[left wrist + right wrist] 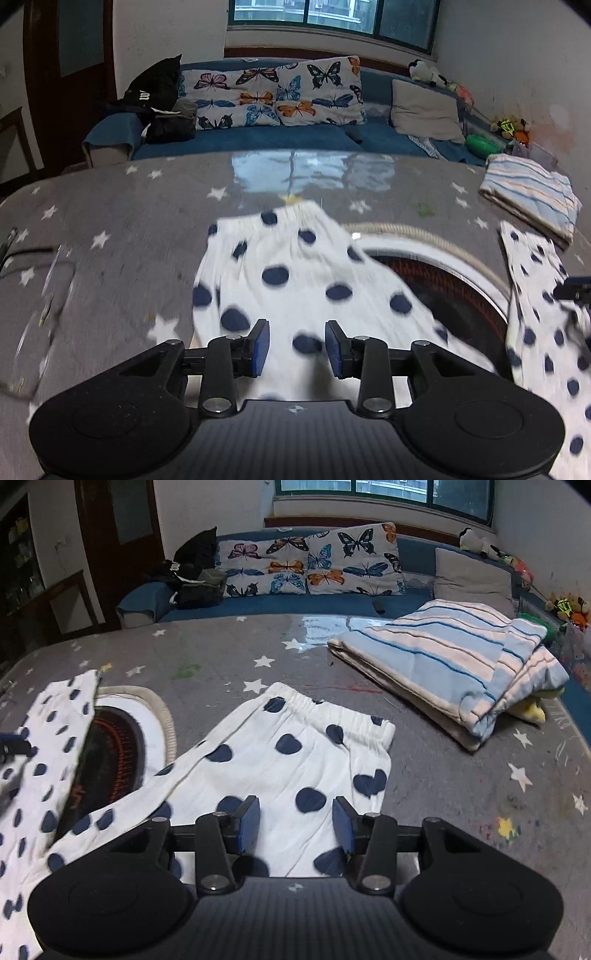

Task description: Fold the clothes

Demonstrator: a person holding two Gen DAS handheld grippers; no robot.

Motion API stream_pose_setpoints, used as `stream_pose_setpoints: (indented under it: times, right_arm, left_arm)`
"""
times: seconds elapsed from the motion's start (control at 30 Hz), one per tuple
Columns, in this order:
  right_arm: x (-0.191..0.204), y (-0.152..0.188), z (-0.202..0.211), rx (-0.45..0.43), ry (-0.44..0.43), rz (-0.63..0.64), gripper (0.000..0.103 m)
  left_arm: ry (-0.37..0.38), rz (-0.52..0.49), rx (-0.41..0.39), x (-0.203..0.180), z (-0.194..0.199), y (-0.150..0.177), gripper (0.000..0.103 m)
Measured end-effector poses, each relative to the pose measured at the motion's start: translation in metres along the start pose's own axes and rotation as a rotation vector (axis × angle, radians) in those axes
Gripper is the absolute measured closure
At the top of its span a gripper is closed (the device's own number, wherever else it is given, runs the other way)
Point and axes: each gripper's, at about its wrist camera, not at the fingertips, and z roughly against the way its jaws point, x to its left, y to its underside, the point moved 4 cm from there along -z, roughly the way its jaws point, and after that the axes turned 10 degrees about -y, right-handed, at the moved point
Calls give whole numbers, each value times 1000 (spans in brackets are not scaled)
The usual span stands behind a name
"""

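L gripper [297, 345]: jaws apart, blue pads clear of each other, nothing between them; it hangs over the near part of the polka-dot garment [295, 280], white w/ navy dots. That view is motion-blurred, so contact w/ cloth cannot be told.

R gripper [295, 825]: jaws likewise spread wide, holding nothing, above the same garment [280, 764]. Here the elastic waistband [332, 710] lies at the far edge, flat on the table.

Garment spread across the grey star-print table cover [122, 229], in two lobes w/ a gap between. In the gap: a round recessed heater [443, 284] set in the tabletop, white rim, dark grille w/ reddish bars inside. Cloth overlaps its rim on both sides; part of the opening is covered.

R side, beyond the garment: folded striped blanket [454, 664], blue/white/tan, lying apart from the dotted cloth. Something yellow [533, 710] sticks out beneath its right end; not identifiable.

L edge of table: thin dark item [9, 245], too blurred to name.

Beyond table: blue sofa [258, 138] along the wall. On it, two butterfly-print pillows [277, 94], a grey cushion [424, 110], dark clothing heap [159, 103] at L end. Soft toys [511, 127] on the R ledge. Window [332, 14] above.
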Motion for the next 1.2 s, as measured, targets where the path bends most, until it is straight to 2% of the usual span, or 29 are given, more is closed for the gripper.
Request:
stream_pose_setpoints:
  times: [0.2,0.33,0.63,0.8,0.9,1.0,1.2]
  right_arm:
    - [-7,-12,-12,1,8,9,57]
    - [-12,-19,-19,-4,16,6,54]
    - [-23,-29,-28,-21,48,9,53]
    - [-29,-34,-30,-23,46,3,53]
    - [-26,-35,-22,-20,43,19,52]
    - [-15,-32,-8,-16,24,49,51]
    - [18,-12,25,0,-29,113,46]
  left_arm:
    - [14,24,2,-8,-25,-22,67]
    - [-19,34,6,-8,-40,-29,66]
    - [-108,40,-45,7,-52,-41,65]
    - [-131,72,-49,18,-56,-45,64]
    - [-112,94,-38,20,-49,-45,60]
    - [-97,72,-46,16,-31,-36,57]
    - [-30,22,-33,3,16,0,55]
